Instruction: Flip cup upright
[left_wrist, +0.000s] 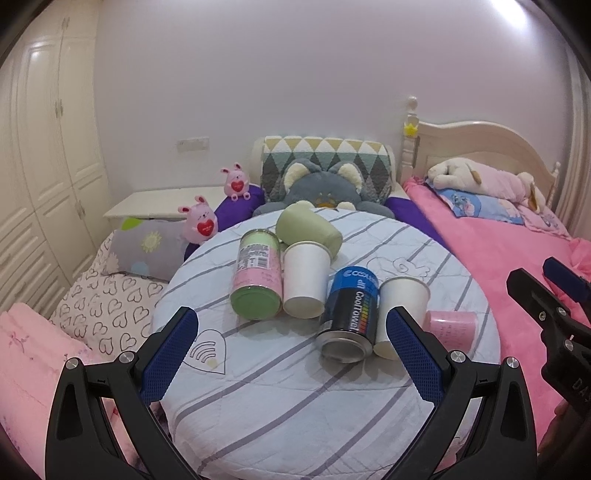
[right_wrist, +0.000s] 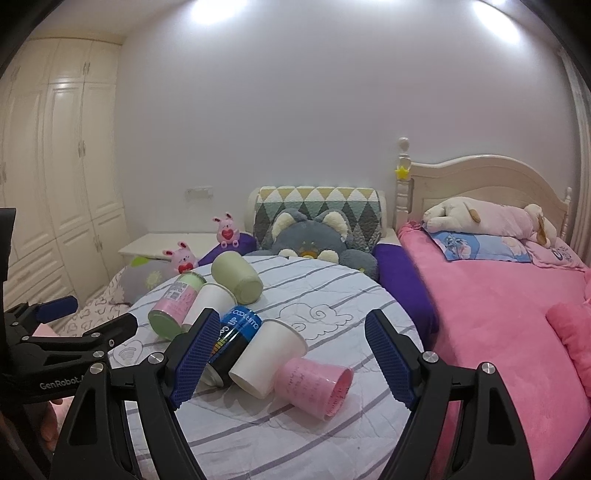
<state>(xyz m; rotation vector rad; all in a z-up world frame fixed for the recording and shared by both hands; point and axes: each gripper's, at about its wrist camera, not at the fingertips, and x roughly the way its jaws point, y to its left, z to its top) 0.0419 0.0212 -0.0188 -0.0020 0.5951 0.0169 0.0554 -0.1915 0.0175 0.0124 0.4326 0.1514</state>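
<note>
Both your claws, left claw (left_wrist: 291, 354) and right claw (right_wrist: 291, 354), gape wide, empty, near the pink cup (right_wrist: 314, 384) lying sideways on the desk (right_wrist: 332, 295).

Near half of the round table (left_wrist: 280, 424) offers bare cloth for approach. Six items lie tipped in a tight cluster mid-table: green-pink can (left_wrist: 255, 275) touching white cup (left_wrist: 306, 278), green cup (left_wrist: 308, 227) behind, blue can (left_wrist: 351, 314) against second white cup (left_wrist: 400, 314), with pink cup (right_wrist: 314, 384) just beside. Open cloth lies right of the pink cup
</note>
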